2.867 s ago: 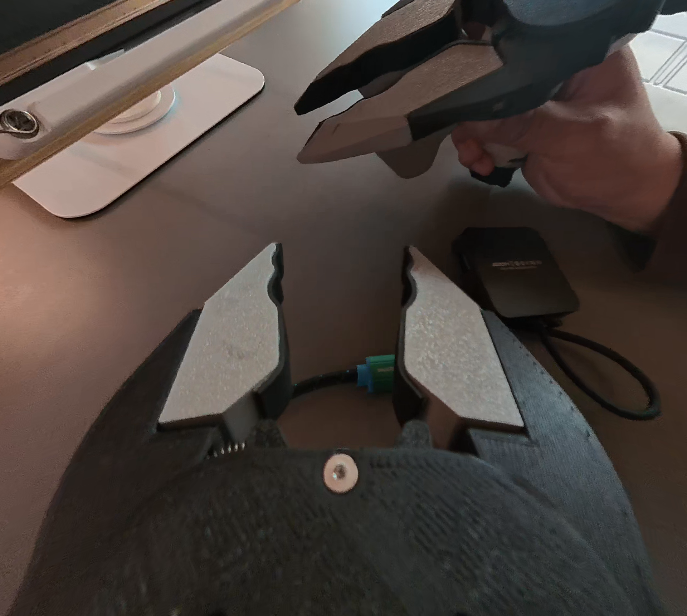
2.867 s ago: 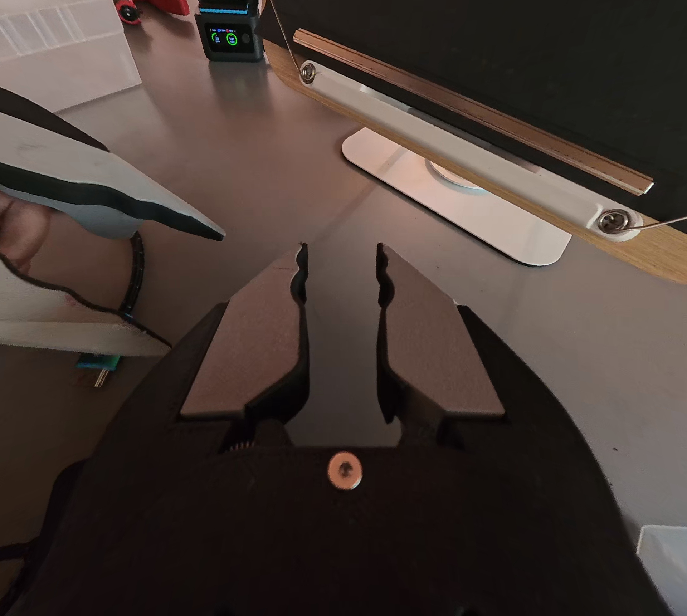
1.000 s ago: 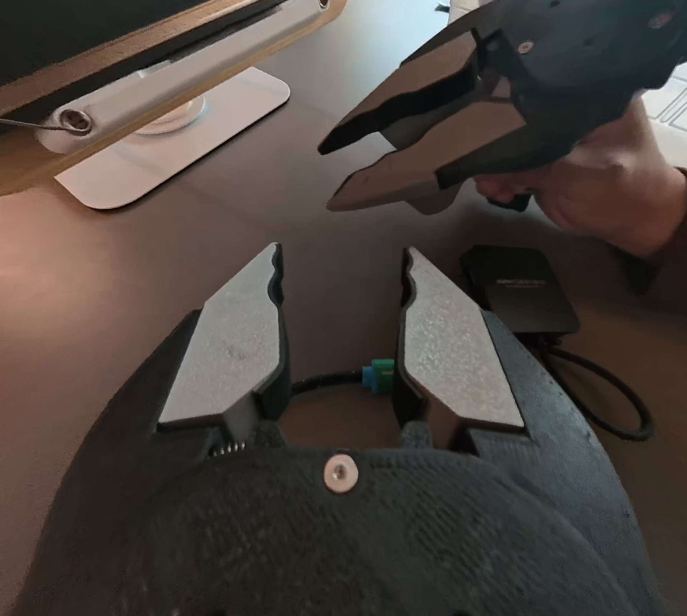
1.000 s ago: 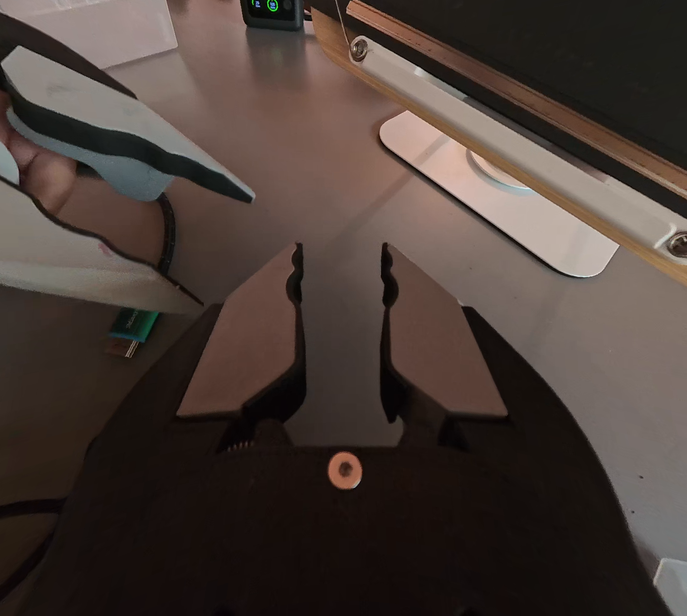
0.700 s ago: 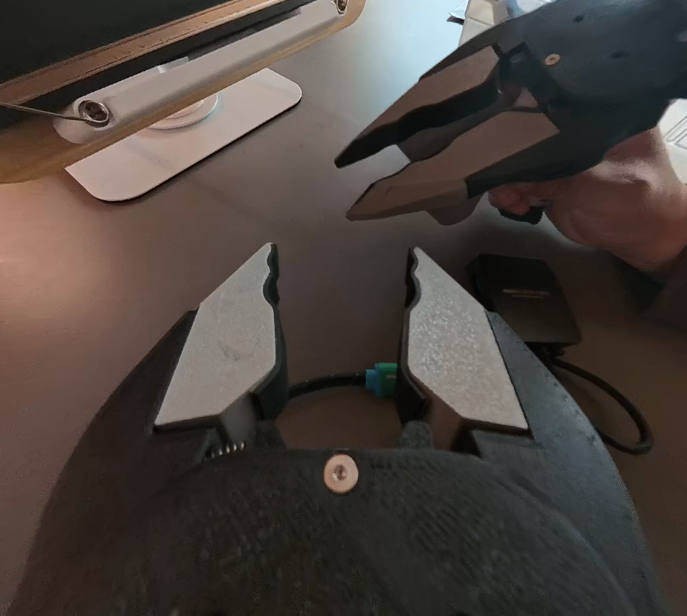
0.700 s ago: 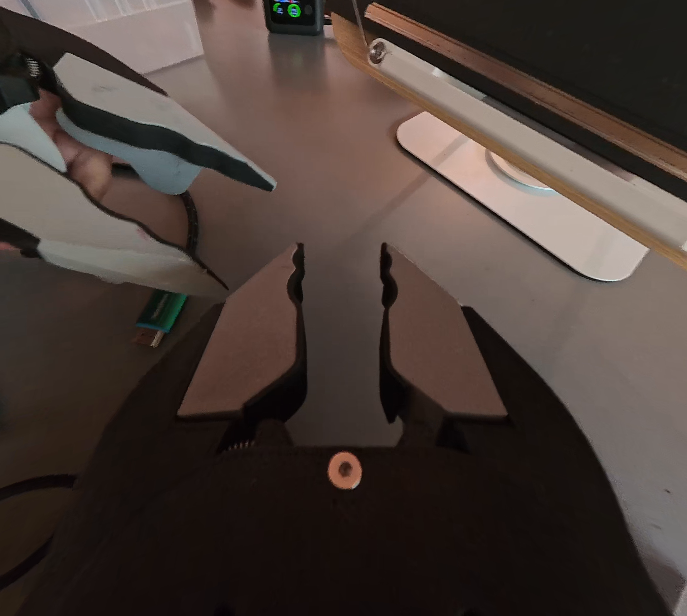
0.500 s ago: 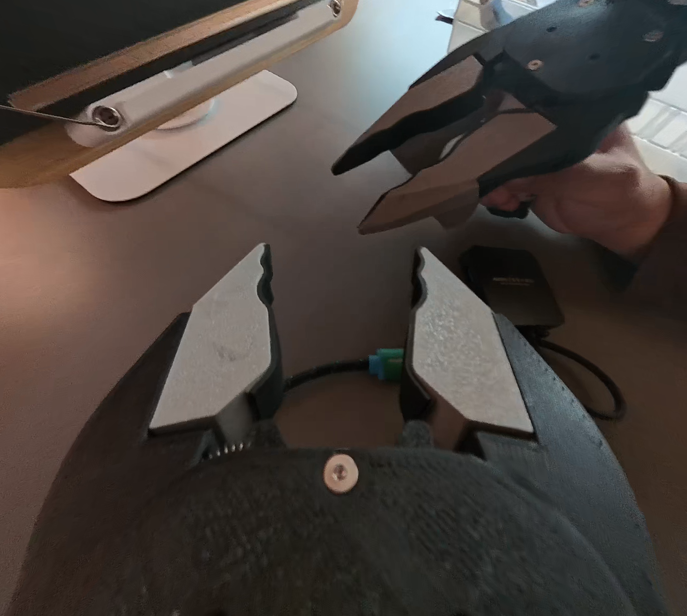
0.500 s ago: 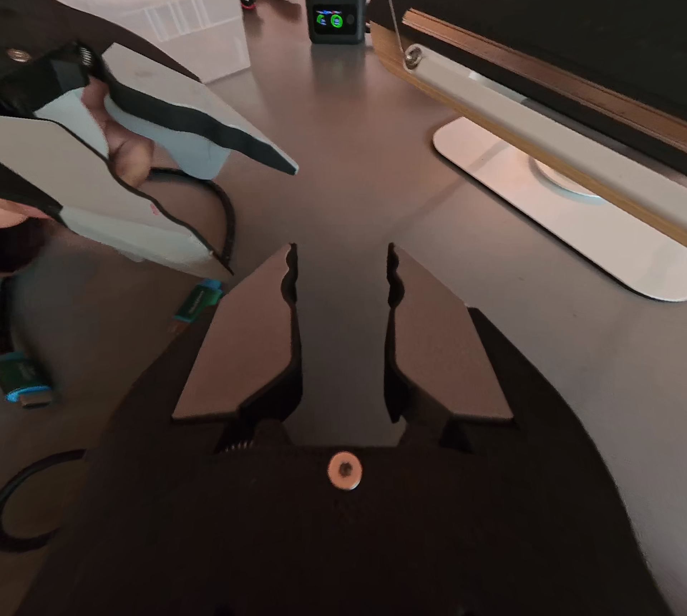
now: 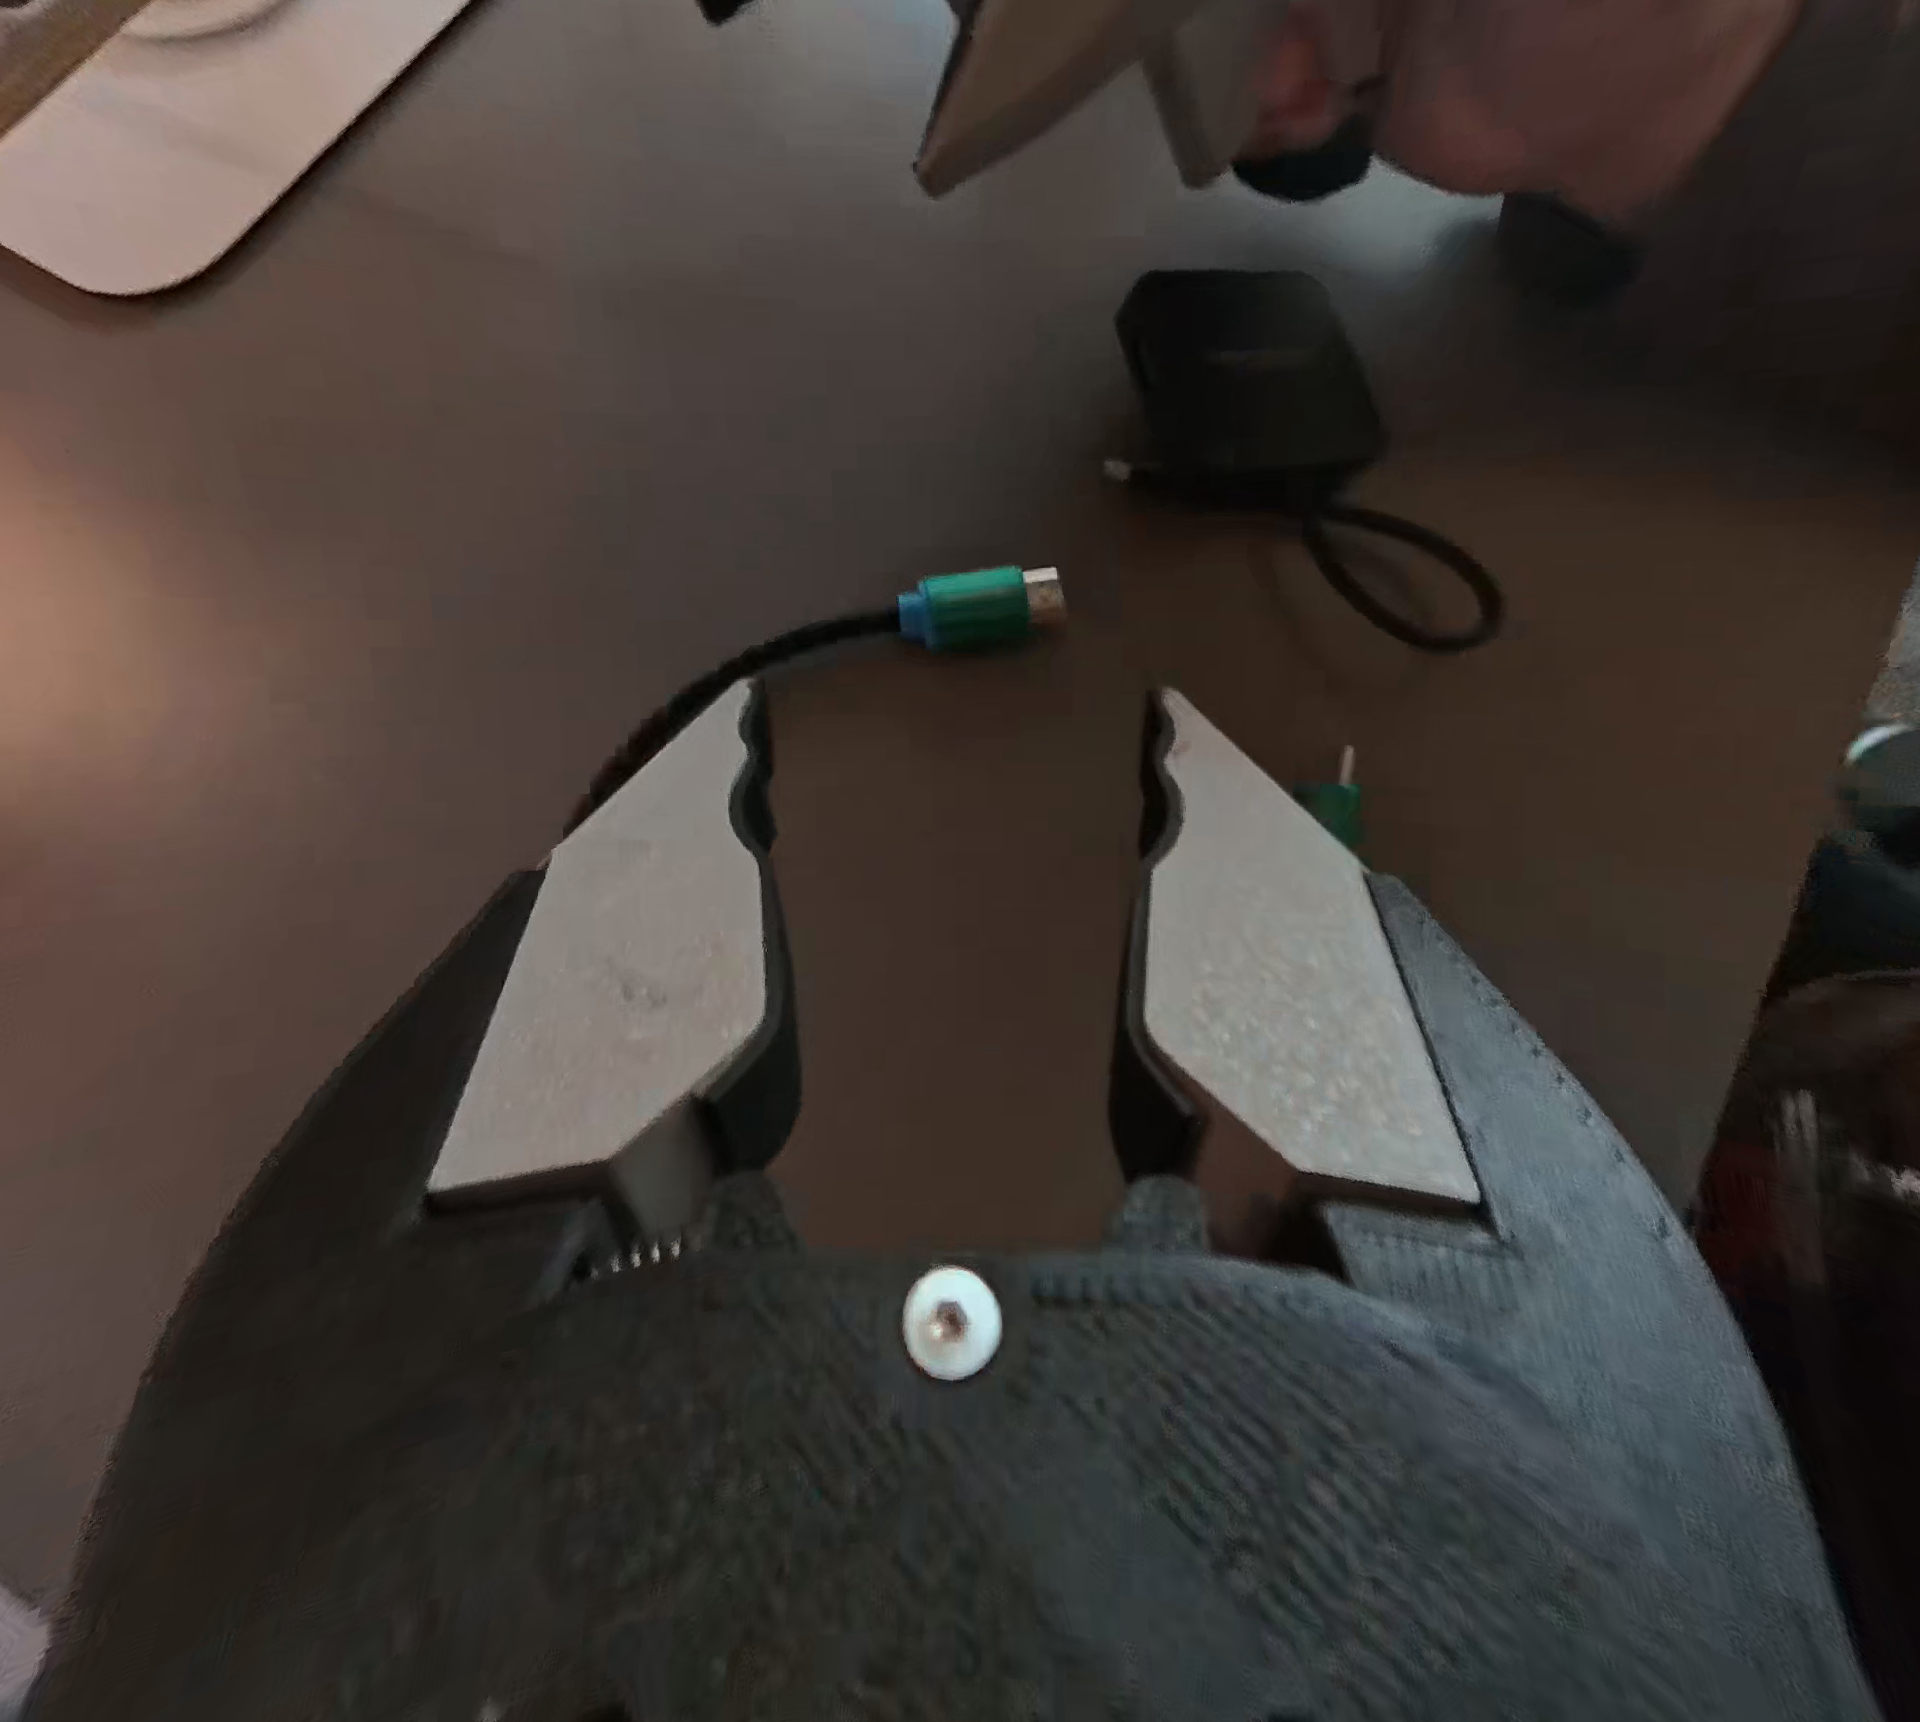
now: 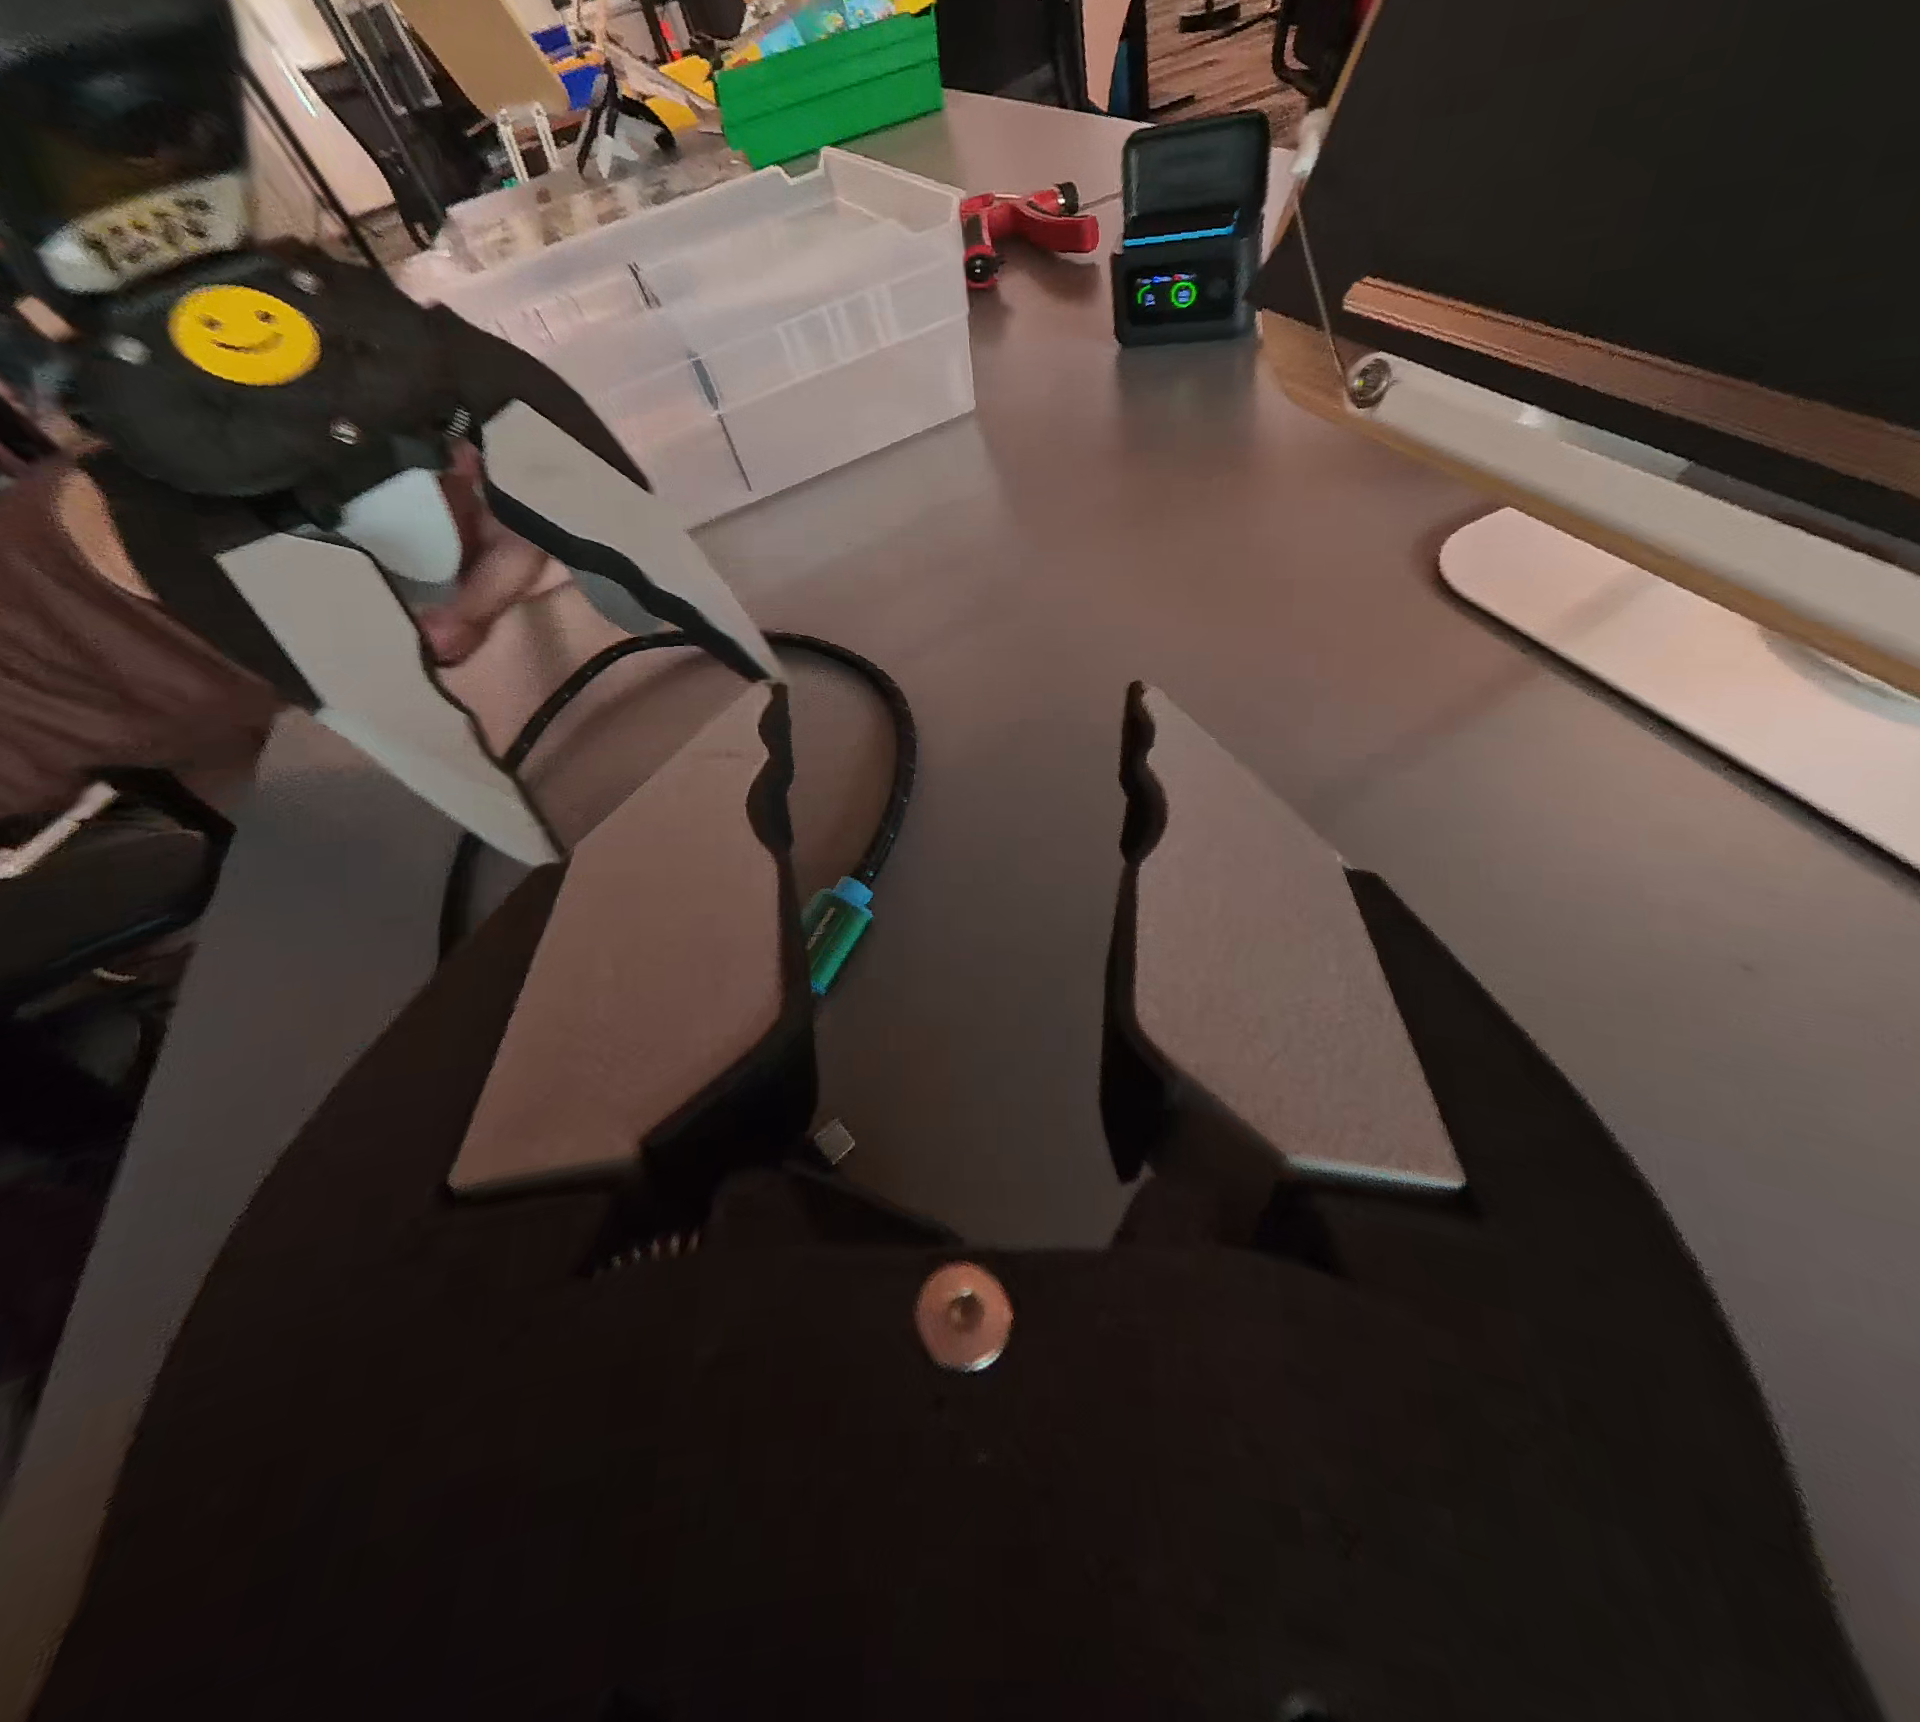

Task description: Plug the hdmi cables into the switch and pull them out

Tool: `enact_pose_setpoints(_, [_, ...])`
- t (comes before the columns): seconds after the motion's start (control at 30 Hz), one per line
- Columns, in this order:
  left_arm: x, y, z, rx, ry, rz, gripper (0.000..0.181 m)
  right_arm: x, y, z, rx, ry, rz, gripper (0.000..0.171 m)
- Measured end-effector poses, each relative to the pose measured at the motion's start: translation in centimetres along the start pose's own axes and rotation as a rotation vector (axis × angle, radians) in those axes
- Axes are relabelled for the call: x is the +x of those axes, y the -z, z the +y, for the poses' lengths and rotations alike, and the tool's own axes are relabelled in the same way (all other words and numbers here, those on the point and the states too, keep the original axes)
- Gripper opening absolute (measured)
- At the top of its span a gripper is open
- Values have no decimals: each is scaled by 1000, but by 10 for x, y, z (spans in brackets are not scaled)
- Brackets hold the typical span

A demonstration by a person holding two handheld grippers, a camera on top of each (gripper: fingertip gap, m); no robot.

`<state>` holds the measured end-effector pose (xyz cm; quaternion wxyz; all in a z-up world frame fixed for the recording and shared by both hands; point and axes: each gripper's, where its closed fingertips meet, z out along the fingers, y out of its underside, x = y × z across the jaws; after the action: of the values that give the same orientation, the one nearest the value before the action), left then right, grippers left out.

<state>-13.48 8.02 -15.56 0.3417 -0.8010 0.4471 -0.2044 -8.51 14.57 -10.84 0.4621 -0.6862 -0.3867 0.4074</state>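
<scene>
**A:** Your left gripper (image 9: 951, 706) is up off the desk (image 9: 520, 446), fingers spread wide, nothing between them. Dark matte desk top, warm glow along its left edge.

**B:** And the cable?

**A:** The HDMI plug (image 9: 977, 609) with the green shell and blue collar lies flat on the desk just ahead of your left fingertips, metal tip aimed toward the switch (image 9: 1247, 384). A gap separates them, so it is not plugged in. Its braided black cable (image 9: 769, 649) curves back under your left finger. The switch is a small black box toward the desk's right edge, with a thin lead (image 9: 1403, 571) looped in front of it. A second green plug (image 9: 1335, 810) peeks out beside your right-hand finger, near that edge.

**B:** Your right gripper (image 10: 951, 701)?

**A:** Parted too, holding nothing, hovering over bare desk. From its camera the green plug (image 10: 840, 940) sits partly behind its left finger, cable arcing away behind.

**B:** What's around you?

**A:** The monitor (image 10: 1662, 93) on its pale flat base (image 10: 1662, 644) fills the desk's far right. At the far edge: a clear plastic bin (image 10: 748, 322), a red clamp (image 10: 1023, 223), a small black device with a lit screen (image 10: 1184, 249). Beyond, a cluttered workshop, green crates (image 10: 831, 88), cardboard, stands.
</scene>
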Motion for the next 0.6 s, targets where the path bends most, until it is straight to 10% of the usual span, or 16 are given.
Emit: enact_pose_setpoints(0.6, [72, 55, 60, 53, 90, 29, 56, -15, 28, 50, -112, 7, 250, 93])
